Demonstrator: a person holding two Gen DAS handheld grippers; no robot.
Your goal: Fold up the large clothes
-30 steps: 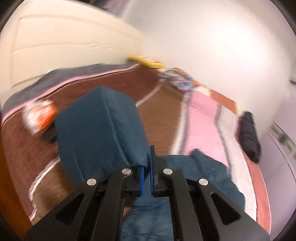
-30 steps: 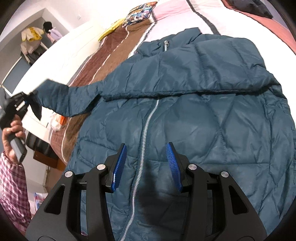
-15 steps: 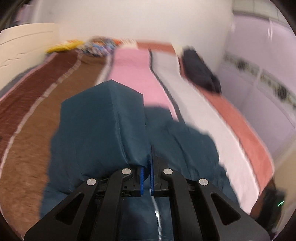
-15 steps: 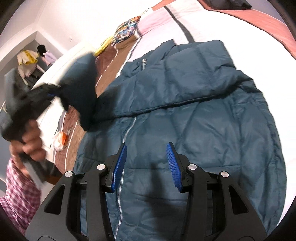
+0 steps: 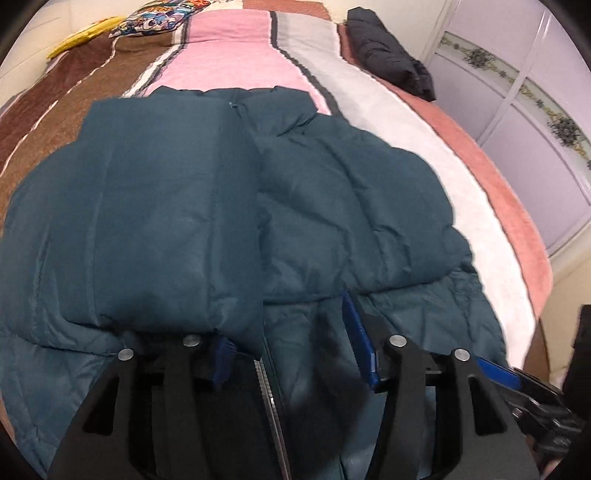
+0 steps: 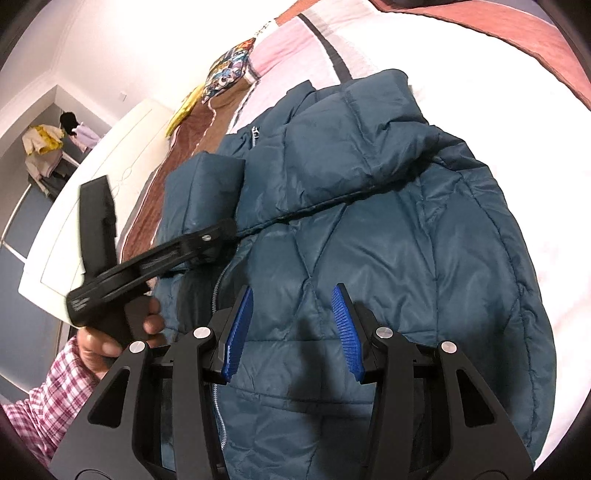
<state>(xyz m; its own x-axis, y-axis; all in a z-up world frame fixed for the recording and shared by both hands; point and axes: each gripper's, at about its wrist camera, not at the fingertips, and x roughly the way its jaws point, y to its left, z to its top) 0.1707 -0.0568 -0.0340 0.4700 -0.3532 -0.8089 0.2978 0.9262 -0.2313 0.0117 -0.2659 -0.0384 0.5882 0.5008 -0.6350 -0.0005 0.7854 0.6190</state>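
A teal puffer jacket (image 5: 351,206) lies zipped on the bed with both sleeves folded across its chest. My left gripper (image 5: 291,347) is low over the jacket's front by the zipper (image 5: 269,398), and its jaws are opening. The left sleeve's cuff (image 5: 166,236) drapes over the left finger and its edge sits between the jaws, but the pads no longer press on it. In the right wrist view the left gripper (image 6: 221,240) rests at that sleeve (image 6: 203,192), held by a hand in a plaid sleeve. My right gripper (image 6: 291,332) hovers open over the jacket (image 6: 406,258), nothing between its fingers.
A striped bedspread (image 5: 240,48) covers the bed. A dark folded garment (image 5: 388,48) lies at the far right edge, a patterned pillow (image 5: 155,18) and a yellow item (image 5: 81,37) at the head. Wardrobe doors (image 5: 535,129) stand right; a white headboard (image 6: 92,206) left.
The left gripper swung the sleeve from out over the bed across onto the jacket's chest, sank, and its jaws parted from the cuff. The right gripper shifted a little and stayed open.
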